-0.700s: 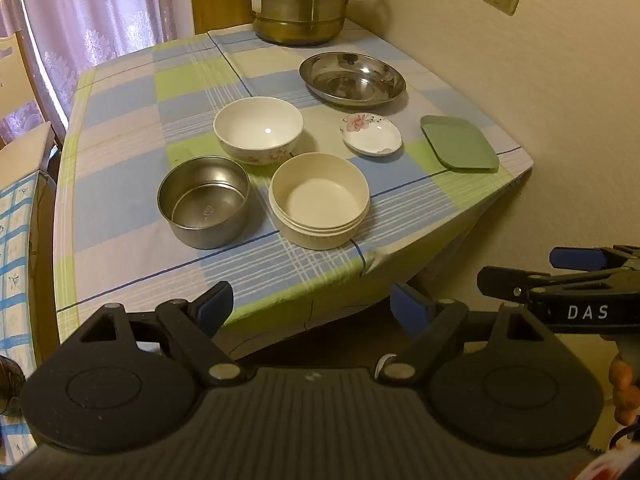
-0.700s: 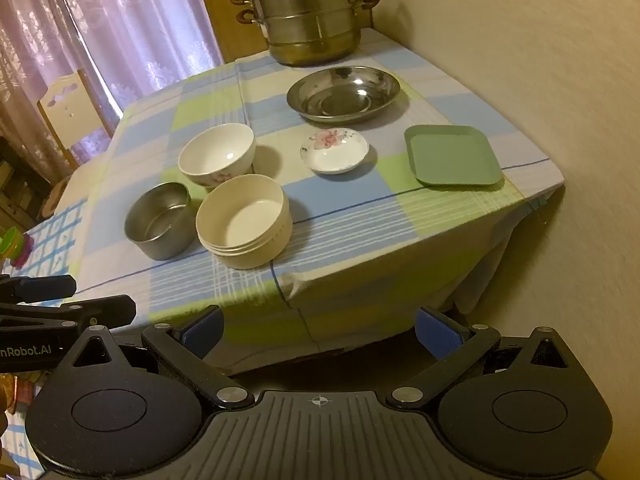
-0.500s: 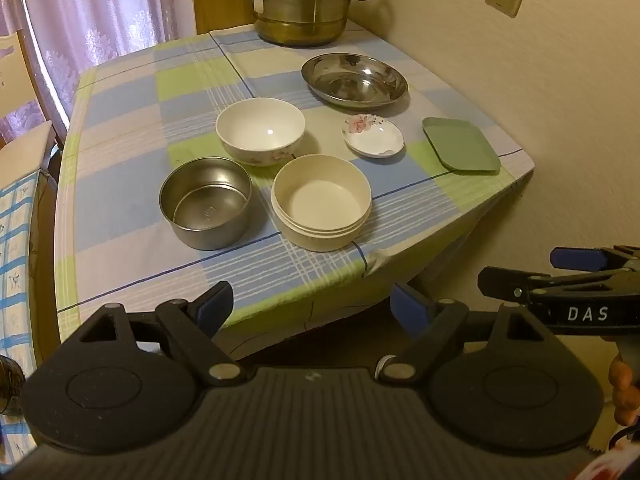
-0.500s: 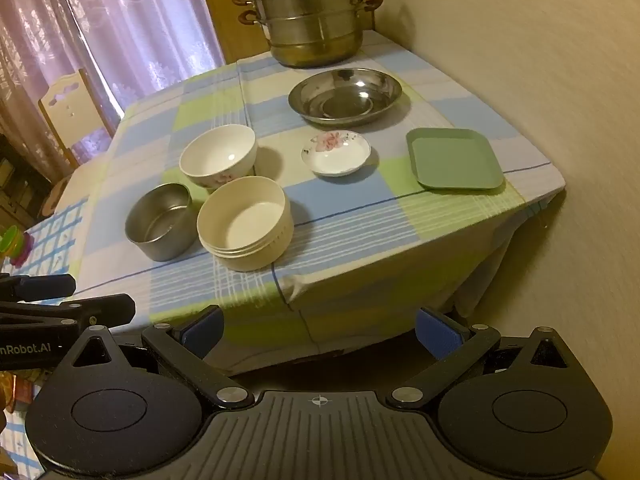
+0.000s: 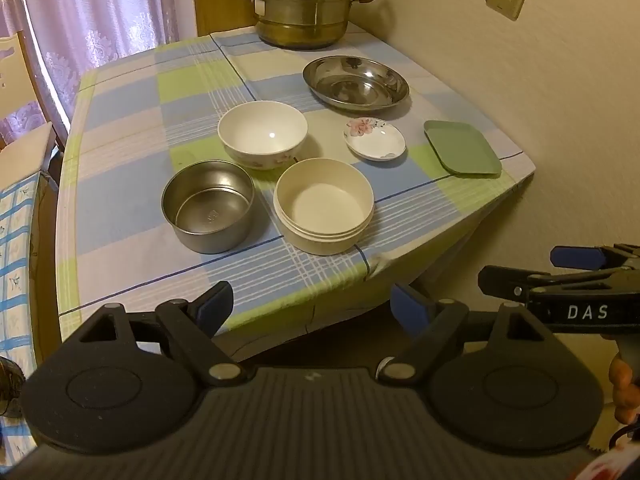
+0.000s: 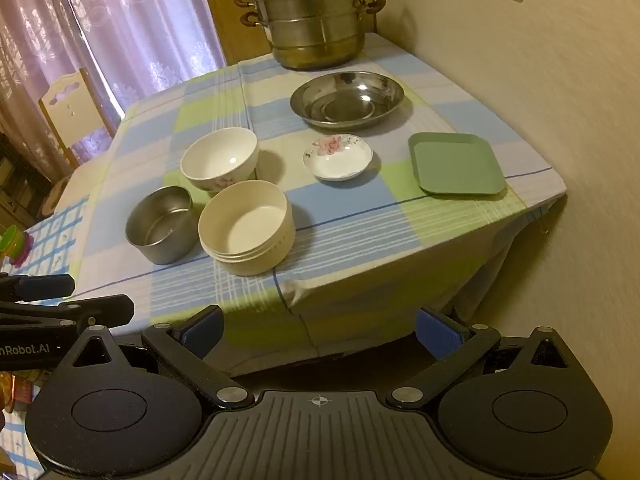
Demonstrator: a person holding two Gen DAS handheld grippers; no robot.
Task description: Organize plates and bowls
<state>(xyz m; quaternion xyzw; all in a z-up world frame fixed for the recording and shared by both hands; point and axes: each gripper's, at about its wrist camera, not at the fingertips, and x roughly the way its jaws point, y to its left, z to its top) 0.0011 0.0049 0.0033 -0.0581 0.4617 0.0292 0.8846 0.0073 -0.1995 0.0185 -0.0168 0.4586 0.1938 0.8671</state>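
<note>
Item: cream bowl (image 5: pixel 323 211), nearest, at twelve o'clock from our left gripper (image 5: pixel 308 303); both jaws spread, empty.

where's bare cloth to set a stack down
Widest bare cloth: curtain side, left of the steel bowl and white bowl. A smaller patch lies between saucer and green plate. The bowls with the cream bowl are crowded.

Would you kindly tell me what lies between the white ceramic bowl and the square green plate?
The small flower-painted saucer sits between the white ceramic bowl and the square green plate, clearest in the right wrist view.
</note>
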